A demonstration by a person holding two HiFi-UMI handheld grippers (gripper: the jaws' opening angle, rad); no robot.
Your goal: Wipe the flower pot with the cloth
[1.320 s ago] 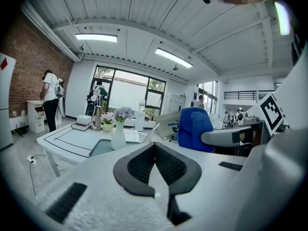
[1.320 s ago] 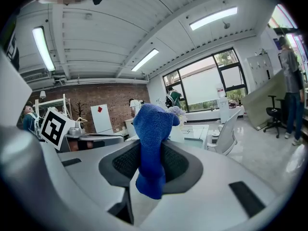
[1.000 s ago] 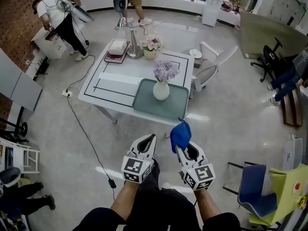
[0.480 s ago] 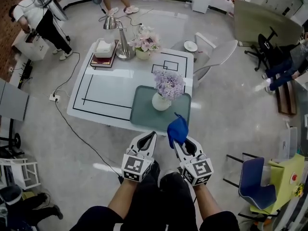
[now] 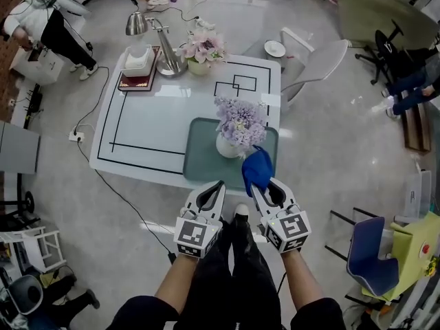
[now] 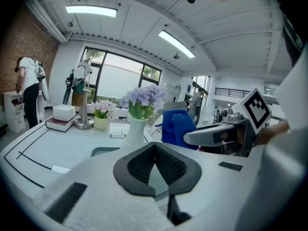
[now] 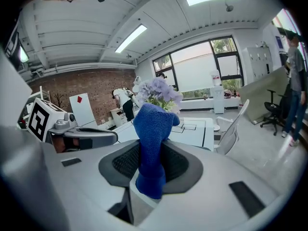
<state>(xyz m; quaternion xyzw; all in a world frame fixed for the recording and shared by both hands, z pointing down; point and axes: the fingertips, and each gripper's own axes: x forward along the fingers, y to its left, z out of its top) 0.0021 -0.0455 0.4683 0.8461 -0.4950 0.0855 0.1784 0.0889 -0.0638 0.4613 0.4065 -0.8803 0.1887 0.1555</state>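
A rounded white flower pot [image 5: 225, 146], seemingly ceramic, is holding lilac blooms [image 5: 240, 119] and standing on a smooth grey-green tray [image 5: 199, 162] at the near right of the white table [image 5: 151, 126]. The right gripper [image 5: 263, 186] is clamping a nubby blue cloth [image 5: 258, 170] just on the near side of the pot. The left gripper [image 5: 216, 188] is hovering beside it, jaws pressed together on nothing.

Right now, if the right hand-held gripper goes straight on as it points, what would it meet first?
Probably the white flower pot, or its lilac flowers just above: the right hand-held gripper, shut on the blue cloth, points at them. The cloth would touch first. Depth is unclear.
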